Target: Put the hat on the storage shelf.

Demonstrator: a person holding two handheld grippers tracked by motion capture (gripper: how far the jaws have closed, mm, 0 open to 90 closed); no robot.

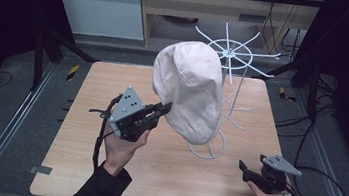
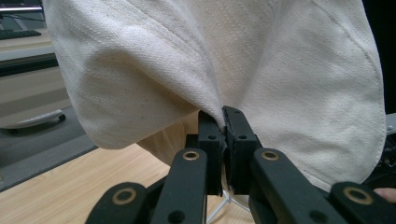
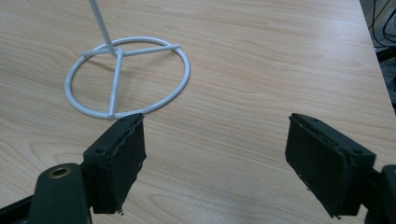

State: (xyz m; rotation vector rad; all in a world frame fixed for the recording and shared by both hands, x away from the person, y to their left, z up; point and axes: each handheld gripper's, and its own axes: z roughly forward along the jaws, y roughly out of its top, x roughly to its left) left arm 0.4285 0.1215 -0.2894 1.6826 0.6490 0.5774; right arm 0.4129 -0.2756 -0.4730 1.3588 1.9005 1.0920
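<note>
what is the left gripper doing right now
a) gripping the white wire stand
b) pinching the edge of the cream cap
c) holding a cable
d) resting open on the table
b: the left gripper has its jaws shut on a fold of the cream cap, which it holds up in front of the white wire stand, while the right gripper sits open above the table.

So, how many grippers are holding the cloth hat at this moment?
1. The left gripper is shut on the hat, pinching its edge at the hat's left side. The right gripper is open, low over the table near the right front corner, apart from the hat.
</note>
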